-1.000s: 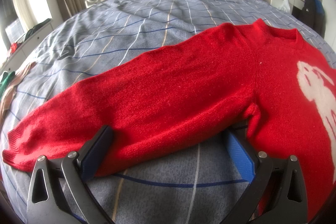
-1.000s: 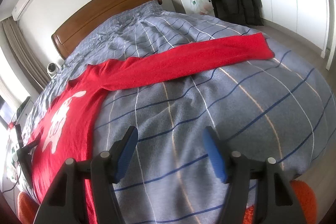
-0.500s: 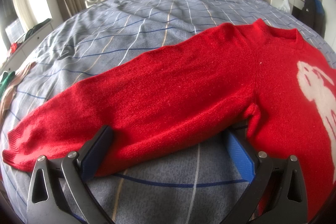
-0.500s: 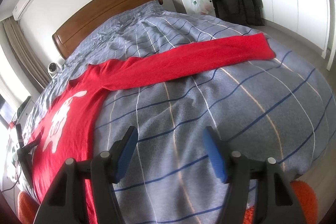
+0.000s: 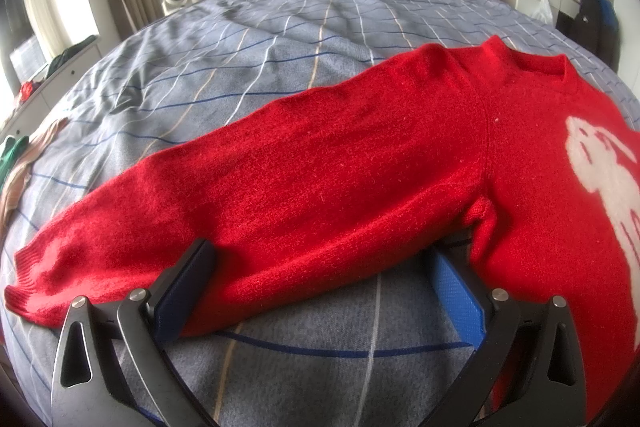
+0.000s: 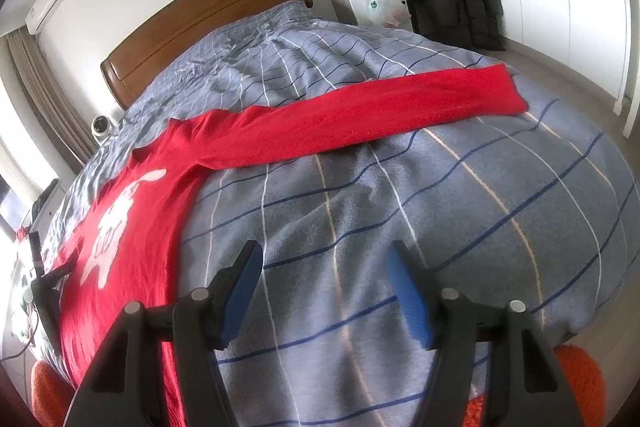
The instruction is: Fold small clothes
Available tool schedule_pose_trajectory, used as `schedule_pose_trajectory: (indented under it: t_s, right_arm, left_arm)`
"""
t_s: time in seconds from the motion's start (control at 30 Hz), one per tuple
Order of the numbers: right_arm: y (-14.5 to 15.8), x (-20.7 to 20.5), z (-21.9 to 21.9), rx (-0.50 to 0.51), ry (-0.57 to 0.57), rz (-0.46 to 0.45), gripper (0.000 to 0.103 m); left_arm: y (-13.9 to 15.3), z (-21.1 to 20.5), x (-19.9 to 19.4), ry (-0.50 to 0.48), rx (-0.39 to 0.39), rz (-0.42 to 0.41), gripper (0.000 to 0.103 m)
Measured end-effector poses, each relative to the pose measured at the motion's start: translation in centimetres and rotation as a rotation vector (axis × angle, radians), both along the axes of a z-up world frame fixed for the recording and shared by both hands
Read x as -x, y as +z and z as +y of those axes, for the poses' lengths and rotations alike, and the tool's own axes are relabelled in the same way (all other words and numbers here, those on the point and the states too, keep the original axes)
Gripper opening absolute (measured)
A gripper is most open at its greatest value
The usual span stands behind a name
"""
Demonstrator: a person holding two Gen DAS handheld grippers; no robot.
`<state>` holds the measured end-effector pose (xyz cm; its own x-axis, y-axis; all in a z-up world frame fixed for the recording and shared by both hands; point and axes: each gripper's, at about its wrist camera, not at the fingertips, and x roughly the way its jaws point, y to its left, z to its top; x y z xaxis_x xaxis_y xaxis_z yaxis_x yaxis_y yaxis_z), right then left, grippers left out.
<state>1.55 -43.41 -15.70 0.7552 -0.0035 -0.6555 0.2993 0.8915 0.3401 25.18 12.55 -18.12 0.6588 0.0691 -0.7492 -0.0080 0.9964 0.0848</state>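
Red sweater (image 5: 360, 163) flat — sleeves outspread

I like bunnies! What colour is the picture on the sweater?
White, on the red sweater; picture clearest in left wrist view.

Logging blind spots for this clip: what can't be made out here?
- Sweater hem: cut off by the frame edge in both wrist views.
- Left gripper fingertips: hidden under the sleeve, so contact is unclear.
- Clutter beside the bed, right wrist view: too small.
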Motion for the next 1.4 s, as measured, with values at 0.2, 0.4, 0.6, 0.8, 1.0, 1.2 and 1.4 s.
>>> schedule_pose_trajectory:
  t_s: [0.2, 0.4, 0.6, 0.8, 1.0, 1.2, 1.4]
  right_arm:
    - [-0.01, -0.04, 0.07, 0.001, 0.002, 0.001, 0.064]
    - [-0.02, -0.02, 0.05, 0.000, 0.000, 0.000, 0.064]
    - [-0.06, -0.02, 0.06, 0.004, 0.004, 0.002, 0.064]
    - [-0.21, 0.03, 0.03, 0.003, 0.000, 0.001, 0.064]
    - [-0.31, -0.07, 0.06, 0.004, 0.000, 0.003, 0.064]
    - [-0.36, -0.09, 0.01, 0.013, 0.003, 0.009, 0.064]
    - [-0.04, 0.50, -0.10, 0.014, -0.007, -0.014, 0.064]
  left_arm:
    - [0.01, 0.01, -0.01, 0.000, 0.000, 0.000, 0.103]
    - [0.00, 0.00, -0.01, 0.000, 0.000, 0.000, 0.103]
    - [-0.01, -0.01, 0.00, 0.000, 0.000, 0.000, 0.103]
    - [-0.02, 0.01, 0.00, -0.001, 0.000, 0.000, 0.103]
    - [-0.02, 0.02, 0.01, -0.001, 0.000, 0.000, 0.103]
    - [-0.03, 0.02, 0.01, -0.001, 0.000, 0.000, 0.103]
    - [0.00, 0.04, 0.00, -0.001, 0.000, -0.001, 0.103]
